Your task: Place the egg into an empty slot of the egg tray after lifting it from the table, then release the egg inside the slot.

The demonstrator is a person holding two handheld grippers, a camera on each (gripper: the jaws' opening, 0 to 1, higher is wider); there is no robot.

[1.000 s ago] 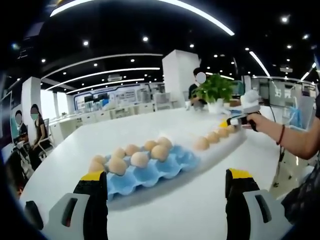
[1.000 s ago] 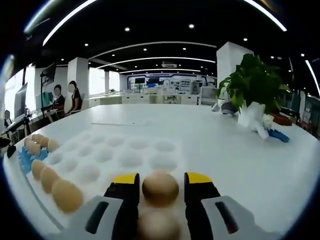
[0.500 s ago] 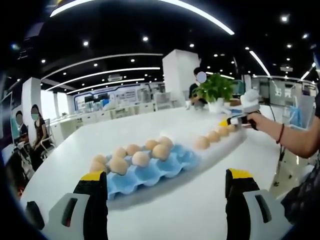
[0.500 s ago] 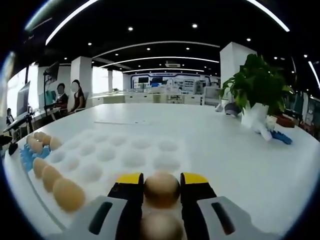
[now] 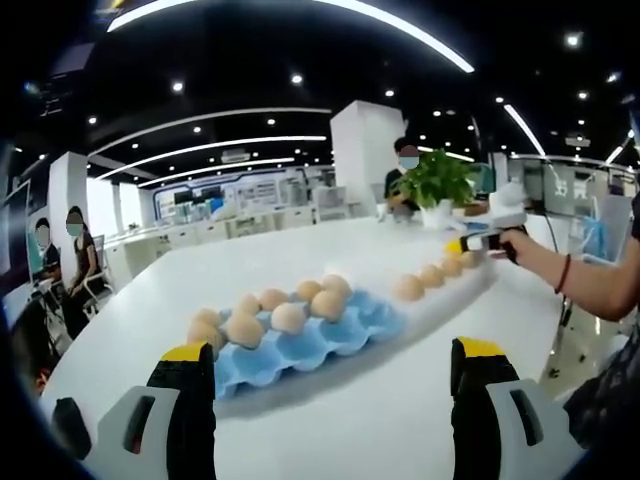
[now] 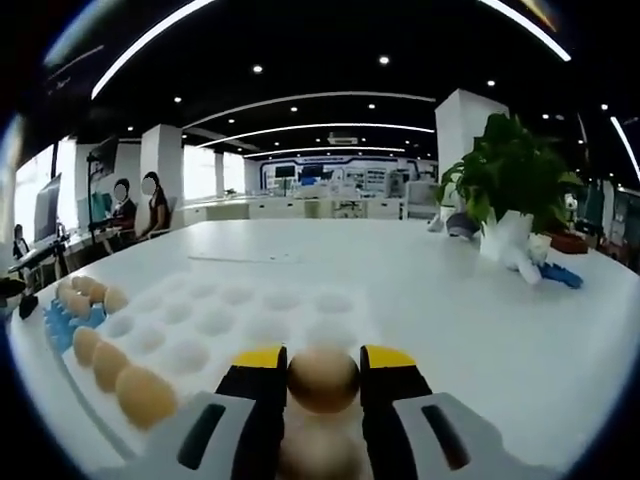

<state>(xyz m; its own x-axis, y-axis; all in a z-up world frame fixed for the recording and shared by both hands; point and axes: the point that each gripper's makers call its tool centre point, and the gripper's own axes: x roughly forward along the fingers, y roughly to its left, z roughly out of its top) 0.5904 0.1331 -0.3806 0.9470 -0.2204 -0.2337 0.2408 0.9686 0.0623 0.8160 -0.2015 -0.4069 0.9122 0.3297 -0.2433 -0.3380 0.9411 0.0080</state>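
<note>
Left gripper view, left to right: seated people at far left; left gripper [image 5: 325, 400], fingers [image 5: 190, 395] wide apart with nothing between them, at the bottom of the frame; blue egg tray [image 5: 300, 345] at centre on the white table [image 5: 400, 420], carrying brown eggs [image 5: 275, 318]; a row of eggs [image 5: 430, 278] running toward upper right; potted plant [image 5: 437, 185]; right gripper [image 5: 478, 242] in a person's hand [image 5: 520, 245] at right, at the far end of that row.

Right gripper view, left to right: blue tray edge [image 6: 60, 322] at far left; white egg tray [image 6: 225, 320] with a row of eggs [image 6: 110, 365] along its left side, other slots bare; right gripper [image 6: 322, 380] at bottom centre, fingers [image 6: 262, 385] clamped on a brown egg [image 6: 322, 378] at the tray's near edge; plant [image 6: 505, 190] upper right.
</note>
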